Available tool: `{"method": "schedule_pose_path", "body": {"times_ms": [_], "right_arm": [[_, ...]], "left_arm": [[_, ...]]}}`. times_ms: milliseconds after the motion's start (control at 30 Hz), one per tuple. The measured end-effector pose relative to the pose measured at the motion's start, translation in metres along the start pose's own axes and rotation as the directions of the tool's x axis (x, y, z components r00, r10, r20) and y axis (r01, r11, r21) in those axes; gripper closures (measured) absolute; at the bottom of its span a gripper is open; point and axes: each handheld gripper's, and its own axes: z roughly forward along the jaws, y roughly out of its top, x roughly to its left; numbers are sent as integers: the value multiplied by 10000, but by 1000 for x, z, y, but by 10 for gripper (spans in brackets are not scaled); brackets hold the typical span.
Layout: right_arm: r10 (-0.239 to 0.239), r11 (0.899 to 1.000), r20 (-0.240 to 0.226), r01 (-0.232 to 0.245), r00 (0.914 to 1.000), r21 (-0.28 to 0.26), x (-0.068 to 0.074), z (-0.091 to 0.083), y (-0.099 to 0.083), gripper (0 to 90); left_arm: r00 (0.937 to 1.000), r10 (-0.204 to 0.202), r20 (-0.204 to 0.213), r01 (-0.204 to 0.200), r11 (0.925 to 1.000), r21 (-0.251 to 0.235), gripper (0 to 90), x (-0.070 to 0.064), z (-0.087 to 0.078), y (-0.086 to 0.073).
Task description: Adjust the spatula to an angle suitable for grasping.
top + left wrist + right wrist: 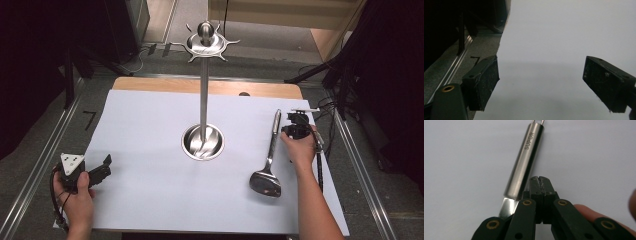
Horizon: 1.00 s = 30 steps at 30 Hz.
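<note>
White sheet (150,190) covers most of the tabletop (150,84); bare wood strip shows along the far edge.

Centre: polished steel utensil stand (203,95) with a round dished base, a slim upright pole, and at the top a disc with curved hook arms under a ball finial. Mirror finish, nothing hanging on the hooks.

Right of the stand: stainless steel spatula (270,156) lying flat on the sheet, handle pointing to the far side, glossy blade toward the person. Handle is a brushed round tube stamped "SUPOR", with a wire loop at its far end; it flattens into a shiny neck.

Right hand-held gripper (296,129): jaws pressed together, nothing between them. In the right gripper view (540,185) its closed tip sits just beside the handle, on the handle's right; contact can't be confirmed. Black plastic linkage with brass-coloured pivot pins. Right hand (300,150) wraps it from behind.

Left hand-held gripper (92,172): jaws spread wide, empty, at the sheet's near-left edge, well apart from the stand. Left gripper view (541,82) shows matte, scuffed black block pads over bare white sheet. Left hand (77,197) holds it.
</note>
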Motion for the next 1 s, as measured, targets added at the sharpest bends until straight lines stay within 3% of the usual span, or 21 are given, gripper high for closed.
{"method": "schedule_pose_path", "body": {"times_ms": [200, 433, 1000], "right_arm": [[109, 9998, -190, -106, 9998, 137, 4, 10, 2, 900], [-167, 9998, -214, 170, 9996, 129, 9, 16, 4, 900], [-548, 9985, -825, 552, 9951, 28, 27, 20, 0, 900]], "left_arm": [[10000, -11, 12, 11, 10000, 13, 146, 0, 0, 0], [10000, 9, 27, -9, 10000, 8, 146, 0, 0, 0], [10000, 41, 34, -41, 10000, 30, 146, 0, 0, 0]]}}
